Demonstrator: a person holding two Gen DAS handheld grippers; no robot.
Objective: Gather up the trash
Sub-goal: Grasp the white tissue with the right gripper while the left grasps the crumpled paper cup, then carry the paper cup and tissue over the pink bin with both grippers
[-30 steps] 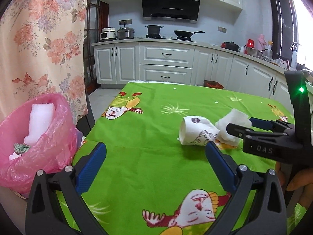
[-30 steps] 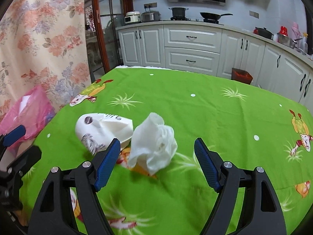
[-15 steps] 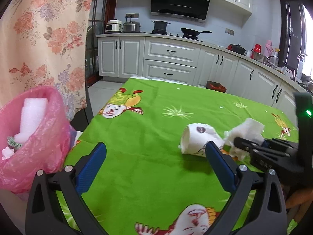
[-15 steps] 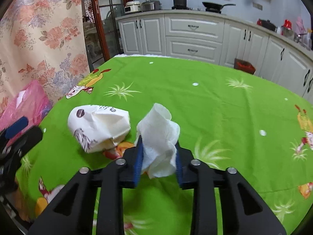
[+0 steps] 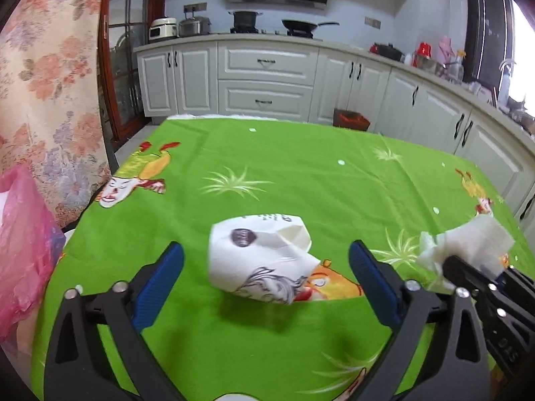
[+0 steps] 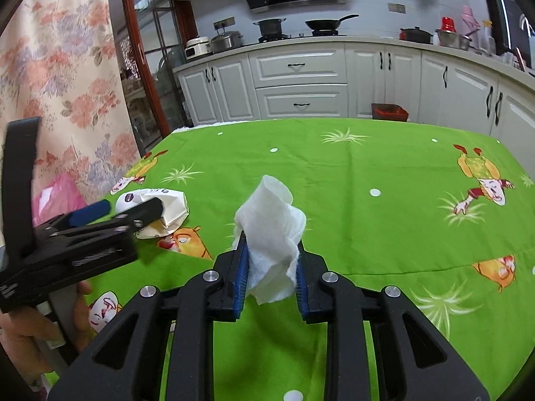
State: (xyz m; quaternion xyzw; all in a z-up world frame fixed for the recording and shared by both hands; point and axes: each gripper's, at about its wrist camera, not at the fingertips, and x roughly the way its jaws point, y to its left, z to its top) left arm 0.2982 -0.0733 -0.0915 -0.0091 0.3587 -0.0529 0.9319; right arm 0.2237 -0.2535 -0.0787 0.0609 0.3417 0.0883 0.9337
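A crushed white paper cup (image 5: pixel 260 260) lies on its side on the green tablecloth (image 5: pixel 301 173). My left gripper (image 5: pixel 265 257) straddles the cup; its jaws are closing, with a gap between each blue pad and the cup. The right wrist view shows the same gripper (image 6: pixel 123 209) at the left, reaching over the cup (image 6: pixel 170 207). My right gripper (image 6: pixel 271 250) is shut on a crumpled white tissue (image 6: pixel 271 220), held just above the cloth. In the left wrist view that gripper (image 5: pixel 474 269) and its tissue (image 5: pixel 468 240) are at the right edge.
A pink plastic trash bag (image 5: pixel 23 244) hangs off the table's left edge, also visible as a pink bag (image 6: pixel 57 193) behind the left gripper. A floral curtain (image 5: pixel 50 83) hangs at the left. White kitchen cabinets (image 5: pixel 267 77) line the far wall. A hand (image 6: pixel 26 327) grips the left tool.
The right gripper closed on the tissue and lifted it away from the cup. The left gripper swung right from the pink bag, and the cup now lies between its jaws.
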